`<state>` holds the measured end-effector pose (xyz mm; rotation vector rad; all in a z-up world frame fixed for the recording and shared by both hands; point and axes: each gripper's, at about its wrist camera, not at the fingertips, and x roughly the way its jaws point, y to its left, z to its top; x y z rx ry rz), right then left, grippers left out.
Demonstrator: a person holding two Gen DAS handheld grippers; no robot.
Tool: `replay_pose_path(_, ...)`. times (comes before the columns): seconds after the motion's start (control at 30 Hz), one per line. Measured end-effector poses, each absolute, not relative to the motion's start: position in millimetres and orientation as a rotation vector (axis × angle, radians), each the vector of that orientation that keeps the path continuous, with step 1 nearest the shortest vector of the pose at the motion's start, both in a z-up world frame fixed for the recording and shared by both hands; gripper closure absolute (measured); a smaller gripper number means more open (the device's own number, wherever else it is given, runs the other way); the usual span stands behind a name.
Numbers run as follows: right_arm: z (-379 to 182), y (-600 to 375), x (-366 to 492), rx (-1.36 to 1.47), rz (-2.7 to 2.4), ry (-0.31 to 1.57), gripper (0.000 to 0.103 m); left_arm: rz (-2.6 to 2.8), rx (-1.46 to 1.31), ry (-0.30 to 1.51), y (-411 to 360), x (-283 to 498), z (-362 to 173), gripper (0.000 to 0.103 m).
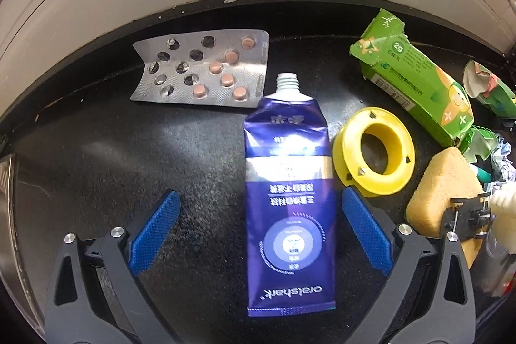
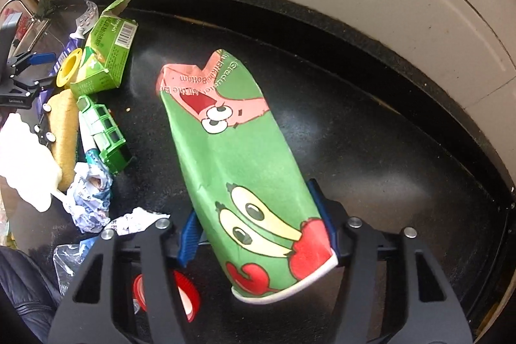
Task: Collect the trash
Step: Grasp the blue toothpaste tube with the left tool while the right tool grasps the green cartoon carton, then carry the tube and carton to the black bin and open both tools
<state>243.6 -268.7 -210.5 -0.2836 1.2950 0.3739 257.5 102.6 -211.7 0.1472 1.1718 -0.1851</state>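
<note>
- Trash lies scattered on the black counter (image 1: 113,166); the right gripper (image 2: 258,234) is clamped on a flattened green cartoon paper cup (image 2: 245,157), lifted off the surface.
- Risk: the crushed cup is thin and could slip or tear in the pinch.
- Left gripper (image 1: 258,231) is wide apart and empty, straddling a squeezed purple toothpaste tube (image 1: 287,199); closing carelessly could nudge the yellow spool (image 1: 374,150) just beside it.

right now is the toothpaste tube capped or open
Open: the toothpaste tube lies flat between the left gripper's spread fingers, its bare threaded white neck showing, no cap on it.
</note>
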Motion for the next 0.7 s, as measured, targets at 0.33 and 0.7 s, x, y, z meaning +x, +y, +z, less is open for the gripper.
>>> replay_pose_path(0.33,-171.6,-272.6,217.7,-0.193,0.286,1.232,0.048,-0.164,0.146,1.13,74.2,225.8,-194.4,0.053)
replay_pose_path(0.7,-99.6,-272.0,141.4,-0.094,0.239,1.127,0.048,-0.097,0.089,1.08,69.2,140.6,-119.5,0.053)
